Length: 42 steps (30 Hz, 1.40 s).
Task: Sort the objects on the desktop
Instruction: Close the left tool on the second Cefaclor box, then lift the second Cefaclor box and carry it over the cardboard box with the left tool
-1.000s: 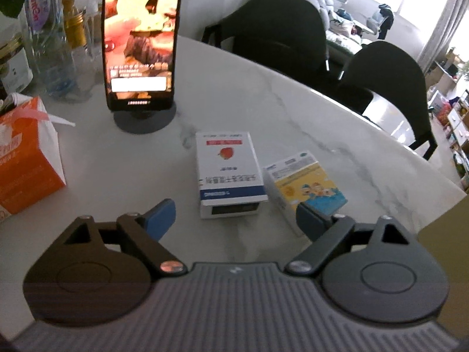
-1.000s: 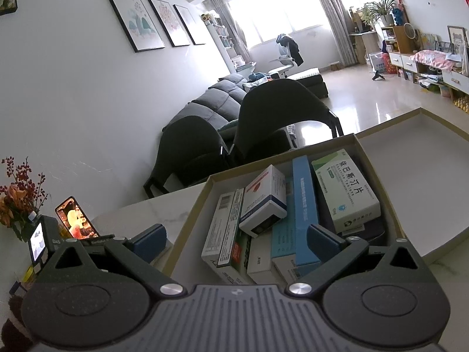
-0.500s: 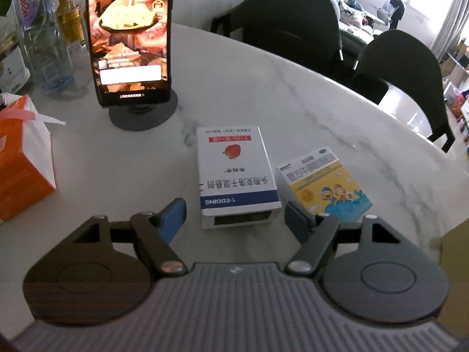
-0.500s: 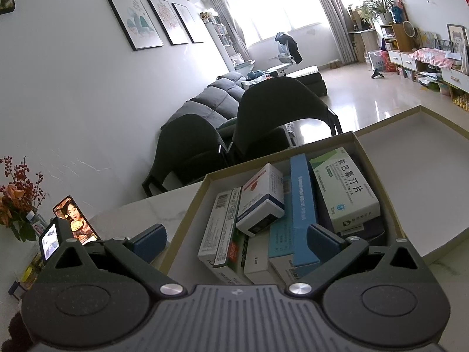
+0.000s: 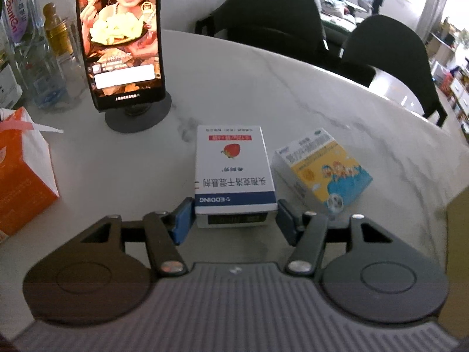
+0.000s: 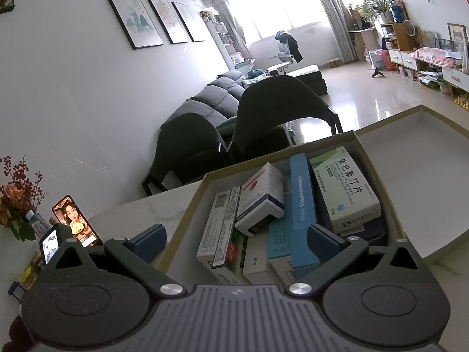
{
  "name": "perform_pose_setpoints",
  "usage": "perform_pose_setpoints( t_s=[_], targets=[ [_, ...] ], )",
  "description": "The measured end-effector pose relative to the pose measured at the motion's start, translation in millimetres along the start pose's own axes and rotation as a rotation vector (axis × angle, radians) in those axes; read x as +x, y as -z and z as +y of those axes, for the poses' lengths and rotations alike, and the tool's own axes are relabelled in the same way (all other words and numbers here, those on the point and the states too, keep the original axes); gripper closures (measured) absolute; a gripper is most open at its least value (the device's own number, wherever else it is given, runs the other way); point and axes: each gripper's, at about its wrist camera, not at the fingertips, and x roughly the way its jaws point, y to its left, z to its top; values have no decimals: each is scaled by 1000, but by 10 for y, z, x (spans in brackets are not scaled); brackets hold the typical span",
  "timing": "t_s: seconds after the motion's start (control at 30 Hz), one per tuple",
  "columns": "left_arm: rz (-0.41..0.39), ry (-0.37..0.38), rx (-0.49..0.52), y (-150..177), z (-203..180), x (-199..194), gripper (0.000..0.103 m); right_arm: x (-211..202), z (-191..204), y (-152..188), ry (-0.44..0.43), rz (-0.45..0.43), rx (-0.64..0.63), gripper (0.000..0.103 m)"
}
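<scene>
A white medicine box with a red fruit picture and a blue stripe lies flat on the marble table. My left gripper is closing on its near end, and both blue pads meet its long sides. A yellow and blue medicine box lies just to its right, apart from the gripper. My right gripper hangs open and empty above the near edge of a cardboard tray that holds several medicine boxes.
A phone on a round stand plays a video behind the white box. An orange tissue pack and bottles stand at the left. The tray's lid lies to its right. Dark chairs line the table's far edge.
My left gripper's jaws have narrowed from wide apart to the sides of the white medicine box, and the gripper rolled slightly to line up with it. The right gripper has stayed still.
</scene>
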Motion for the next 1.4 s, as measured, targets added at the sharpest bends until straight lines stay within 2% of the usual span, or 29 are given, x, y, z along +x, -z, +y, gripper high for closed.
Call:
perform_pose_setpoints(
  t_s=[0.33, 0.4, 0.53, 0.6, 0.67, 0.73, 1.03, 1.4],
  targets=[
    [52, 64, 140, 117, -9, -121, 42, 10, 21, 1, -7, -2, -4, 1],
    [43, 61, 144, 108, -17, -128, 37, 16, 17, 1, -8, -1, -4, 1],
    [37, 45, 127, 39, -32, -78, 36, 25, 22, 2, -10, 3, -5, 1],
    [38, 35, 123, 21, -51, -32, 38, 23, 19, 5, -10, 3, -4, 1],
    [38, 23, 119, 18, -71, 1, 45, 24, 13, 5, -7, 3, -1, 1],
    [31, 17, 109, 26, -78, -6, 45, 25, -3, 5, -2, 1, 2, 1],
    [-52, 21, 99, 78, -137, -279, 47, 34, -74, 2, 28, -7, 7, 1],
    [-159, 123, 140, 96, -474, -735, 47, -9, -140, 7, 19, -13, 22, 1]
  ],
)
